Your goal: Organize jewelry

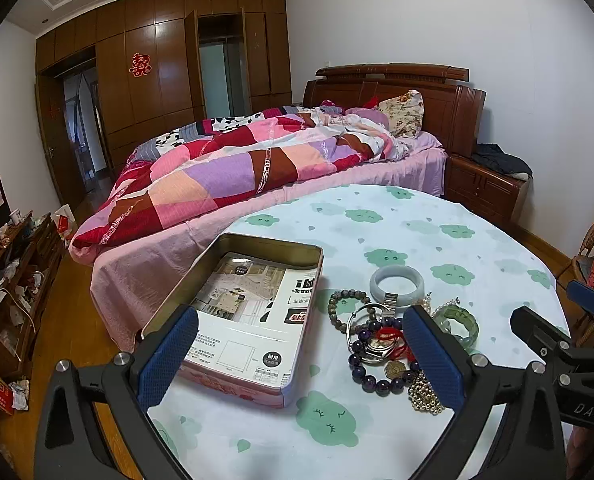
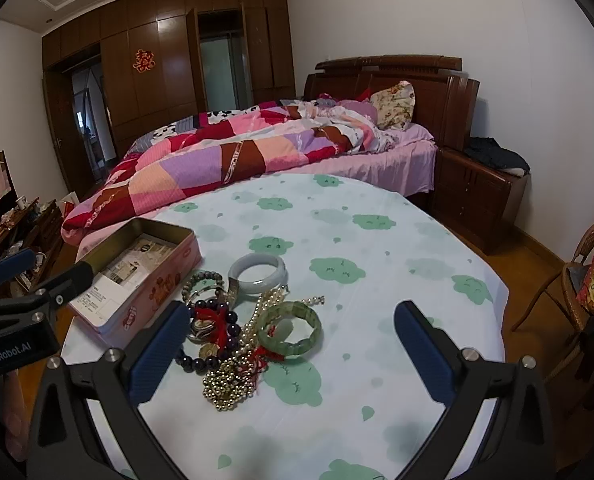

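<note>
A pile of jewelry lies on the table: a pale jade bangle (image 1: pixel 397 282) (image 2: pixel 258 273), a green segmented bracelet (image 2: pixel 289 330) (image 1: pixel 457 322), a dark purple bead bracelet (image 1: pixel 371 364) (image 2: pixel 201 358), a grey-green bead bracelet (image 1: pixel 347 306), gold beads (image 2: pixel 225 386) and a pearl strand (image 2: pixel 265 304). An open pink tin box (image 1: pixel 233 312) (image 2: pixel 137 276) with printed paper inside sits left of the pile. My left gripper (image 1: pixel 301 350) is open above the tin's near right corner. My right gripper (image 2: pixel 293 344) is open, with the pile between its fingers.
The round table (image 2: pixel 377 280) wears a white cloth with green cloud prints. Beyond it stands a bed (image 1: pixel 237 168) with a patchwork quilt, then a nightstand (image 1: pixel 485 184). A wicker chair (image 2: pixel 585 288) is at the right. Cluttered shelves (image 1: pixel 9 280) line the left wall.
</note>
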The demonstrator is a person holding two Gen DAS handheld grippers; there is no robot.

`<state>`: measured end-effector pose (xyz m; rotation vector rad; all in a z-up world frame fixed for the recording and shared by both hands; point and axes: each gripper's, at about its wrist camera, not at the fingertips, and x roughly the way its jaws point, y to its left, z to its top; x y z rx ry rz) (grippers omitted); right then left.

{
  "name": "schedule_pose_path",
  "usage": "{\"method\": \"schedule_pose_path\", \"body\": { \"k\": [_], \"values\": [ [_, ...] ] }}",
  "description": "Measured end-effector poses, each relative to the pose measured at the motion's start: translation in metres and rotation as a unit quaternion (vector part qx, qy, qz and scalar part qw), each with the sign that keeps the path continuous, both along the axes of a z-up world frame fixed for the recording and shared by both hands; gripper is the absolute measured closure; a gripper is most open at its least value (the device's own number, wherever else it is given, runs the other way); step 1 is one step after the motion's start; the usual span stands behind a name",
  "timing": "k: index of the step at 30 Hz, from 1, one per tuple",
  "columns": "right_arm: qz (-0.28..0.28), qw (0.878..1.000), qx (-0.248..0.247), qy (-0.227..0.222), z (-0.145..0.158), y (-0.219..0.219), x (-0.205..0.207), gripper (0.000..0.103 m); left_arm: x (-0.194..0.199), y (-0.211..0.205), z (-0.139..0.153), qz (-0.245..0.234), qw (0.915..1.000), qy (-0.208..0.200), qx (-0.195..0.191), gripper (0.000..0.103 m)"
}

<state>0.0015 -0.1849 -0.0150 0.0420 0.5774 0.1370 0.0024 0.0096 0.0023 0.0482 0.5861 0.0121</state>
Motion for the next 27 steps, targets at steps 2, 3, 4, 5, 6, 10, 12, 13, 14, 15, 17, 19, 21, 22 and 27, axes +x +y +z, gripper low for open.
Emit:
{"method": "schedule_pose_path", "body": {
  "k": [2, 3, 4, 5, 6, 10, 12, 13, 14, 15, 17, 19, 21, 22, 27],
  "values": [
    [0.0, 1.0, 0.0, 0.0, -0.0001, 0.0006, 0.0, 0.0, 0.0002, 0.0001, 0.0, 0.0, 1.0, 0.0, 0.0, 0.001],
    [0.0, 1.0, 0.001, 0.001, 0.0007, 0.0, 0.0007, 0.0, 0.0, -0.0001, -0.0001, 0.0, 1.0, 0.0, 0.0, 0.001],
    [0.0, 1.0, 0.0, 0.001, -0.0003, 0.0011, 0.0004, 0.0, 0.0, -0.0001, -0.0001, 0.0, 1.0, 0.0, 0.0, 0.001],
    [0.0, 1.0, 0.001, 0.002, -0.0002, 0.0009, 0.0008, 0.0, 0.0004, 0.0004, 0.0003, 0.0, 1.0, 0.0, -0.001, 0.001],
    [0.0, 1.0, 0.001, 0.002, -0.0006, 0.0007, 0.0015, 0.0, 0.0004, 0.0002, 0.0002, 0.0, 1.0, 0.0, -0.001, 0.001],
    [0.0, 1.0, 0.001, 0.002, -0.0016, 0.0007, -0.0006, 0.0, 0.0004, 0.0, 0.0001, 0.0, 1.0, 0.0, 0.0, 0.001],
    [0.0, 1.0, 0.001, 0.003, -0.0012, 0.0004, -0.0002, 0.0, -0.0001, -0.0002, -0.0002, 0.0, 1.0, 0.0, 0.0, 0.001],
    [0.001, 1.0, 0.001, 0.003, -0.0025, 0.0015, -0.001, 0.0, -0.0001, -0.0002, -0.0003, 0.0, 1.0, 0.0, -0.001, 0.001],
    [0.0, 1.0, 0.001, 0.003, -0.0017, 0.0009, -0.0006, 0.0, 0.0003, 0.0001, 0.0001, 0.0, 1.0, 0.0, -0.001, 0.001],
    [0.0, 1.0, 0.002, 0.003, -0.001, 0.0002, -0.0002, 0.0, 0.0002, -0.0002, -0.0001, 0.0, 1.0, -0.001, 0.0, 0.001],
    [0.001, 1.0, 0.002, 0.004, -0.0009, 0.0003, 0.0, 0.0, 0.0001, -0.0001, -0.0001, 0.0, 1.0, -0.001, 0.0, 0.001],
    [0.0, 1.0, 0.002, 0.003, -0.001, 0.0003, -0.0002, 0.0, -0.0002, -0.0002, -0.0002, 0.0, 1.0, 0.0, 0.0, 0.001],
    [0.001, 1.0, 0.002, 0.004, -0.0015, 0.0005, -0.0001, 0.0, 0.0003, 0.0, -0.0001, -0.001, 1.0, 0.0, 0.0, 0.001],
    [0.001, 1.0, 0.002, 0.005, -0.0038, 0.0011, 0.0004, 0.0, 0.0003, 0.0001, 0.0, -0.001, 1.0, 0.0, 0.0, 0.001],
    [0.001, 1.0, 0.003, 0.005, -0.0059, 0.0018, 0.0006, 0.0, -0.0002, -0.0002, -0.0004, -0.001, 1.0, 0.0, 0.0, 0.001]
  ]
}}
